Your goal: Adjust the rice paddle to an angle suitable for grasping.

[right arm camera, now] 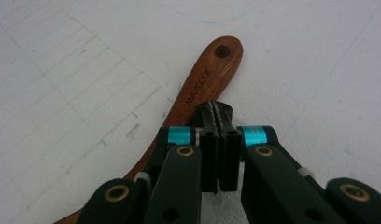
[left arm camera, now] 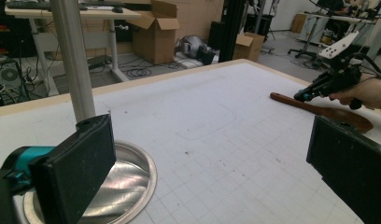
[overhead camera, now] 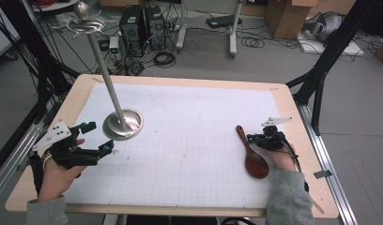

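One wooden-edged surface (overhead camera: 81, 91) under a white gridded mat carries one silver metal stand, a tall pole on a round dish base (overhead camera: 122, 124), at the left, and one dark brown wooden spoon (overhead camera: 252, 154) at the right. Two claws are present: the left claw (overhead camera: 99, 137) hangs released just beside the stand's base, and the right claw (right arm camera: 218, 112) is clenched, its tips over the spoon's handle.

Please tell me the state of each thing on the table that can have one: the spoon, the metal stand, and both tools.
Dark brown wooden spoon: lying flat on the white mat, bowl toward the person, not lifted.
Silver metal stand with round base and tall pole: upright, untouched.
Left tool: jaws wide open, empty, beside the stand's base.
Right tool: jaws shut together over the spoon's handle; not gripping it.
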Available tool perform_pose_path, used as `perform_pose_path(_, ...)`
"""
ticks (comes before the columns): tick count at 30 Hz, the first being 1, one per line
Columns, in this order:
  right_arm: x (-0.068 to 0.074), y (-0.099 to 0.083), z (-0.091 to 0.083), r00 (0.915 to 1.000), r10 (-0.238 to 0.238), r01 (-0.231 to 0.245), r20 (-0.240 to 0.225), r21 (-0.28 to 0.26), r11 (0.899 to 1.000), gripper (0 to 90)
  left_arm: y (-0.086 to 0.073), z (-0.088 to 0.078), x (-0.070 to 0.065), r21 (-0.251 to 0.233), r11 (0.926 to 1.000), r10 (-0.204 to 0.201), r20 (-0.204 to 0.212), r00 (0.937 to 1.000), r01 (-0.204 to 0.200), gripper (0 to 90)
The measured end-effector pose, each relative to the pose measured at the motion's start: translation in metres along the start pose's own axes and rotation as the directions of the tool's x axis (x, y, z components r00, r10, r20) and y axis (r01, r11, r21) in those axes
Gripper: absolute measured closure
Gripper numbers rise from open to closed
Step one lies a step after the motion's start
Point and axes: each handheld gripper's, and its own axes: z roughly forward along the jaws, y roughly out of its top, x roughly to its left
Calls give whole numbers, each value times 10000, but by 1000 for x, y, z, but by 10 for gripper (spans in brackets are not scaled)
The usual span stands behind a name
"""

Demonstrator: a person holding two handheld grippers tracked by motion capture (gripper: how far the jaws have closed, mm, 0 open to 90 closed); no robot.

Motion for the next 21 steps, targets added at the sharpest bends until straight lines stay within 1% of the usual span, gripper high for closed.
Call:
perform_pose_path(3,0,0,0,10000,43,-43,7,11,10000,892,-1,1,1,93,9999,41,0,10000,-41,17)
perform_pose_path(5,0,0,1,10000,68,-68,1,-18,10000,892,-1,1,1,102,9999,-2,-6,10000,2,17)
perform_pose_path(7,0,0,1,10000,72,-72,3,-11,10000,892,-2,3,0,219,9998,41,15,10000,-41,17)
perform_pose_path(10,1,1,0,9999,103,-103,-21,26,9999,892,-3,3,0,204,9998,40,10,10000,-40,17)
perform_pose_path(16,2,1,1,10000,3,-3,-49,22,10000,893,-3,3,0,251,9997,39,-17,10000,-39,17)
perform_pose_path(17,2,2,2,10000,-73,73,-41,-10,10000,893,-4,3,1,278,9996,52,-11,10000,-52,18)
perform_pose_path(21,2,2,2,10000,-93,93,-20,38,9999,892,-4,2,1,269,9996,58,-34,10000,-57,17)
